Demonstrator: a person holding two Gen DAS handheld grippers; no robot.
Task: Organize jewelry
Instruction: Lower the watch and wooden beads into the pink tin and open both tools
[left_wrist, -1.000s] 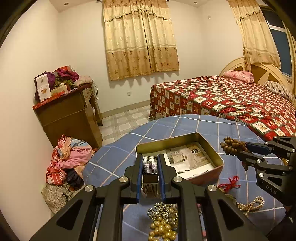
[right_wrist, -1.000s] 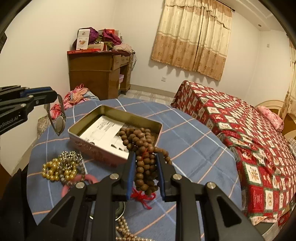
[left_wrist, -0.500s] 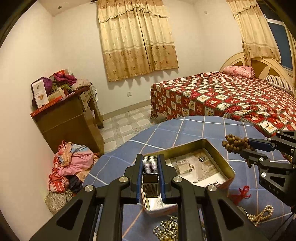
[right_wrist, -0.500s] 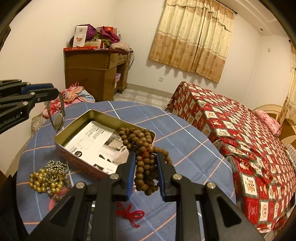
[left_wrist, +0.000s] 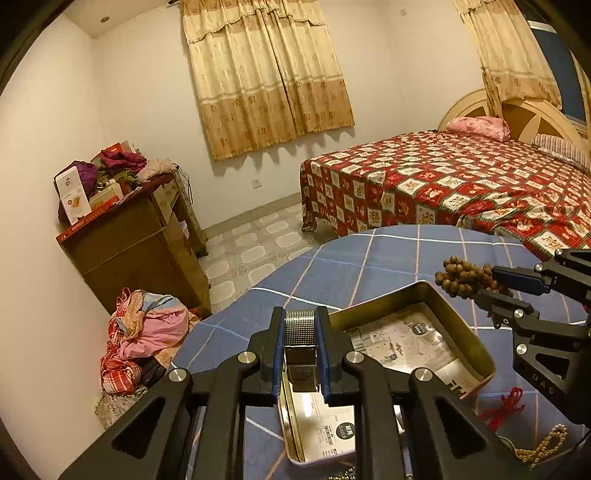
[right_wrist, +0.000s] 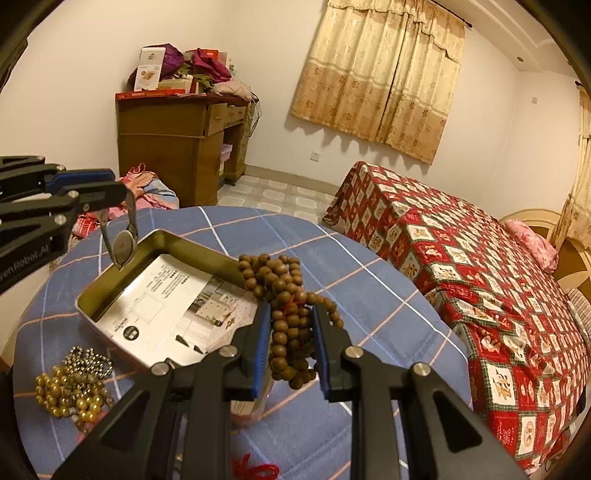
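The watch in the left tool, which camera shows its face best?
The right wrist view: the watch hangs side-on from the left tool, round case visible. The left wrist view shows only its mesh band.

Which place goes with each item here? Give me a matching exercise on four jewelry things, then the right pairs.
Items:
1. silver mesh-band watch
2. brown wooden bead string
3. gold and silver bead pile
4. open rectangular metal tin

Places:
A. lying loose on the blue checked tablecloth
B. gripped in the right tool
C. lined with printed paper
D. gripped in the left tool

Pairs: 1-D, 2-B, 3-A, 4-C
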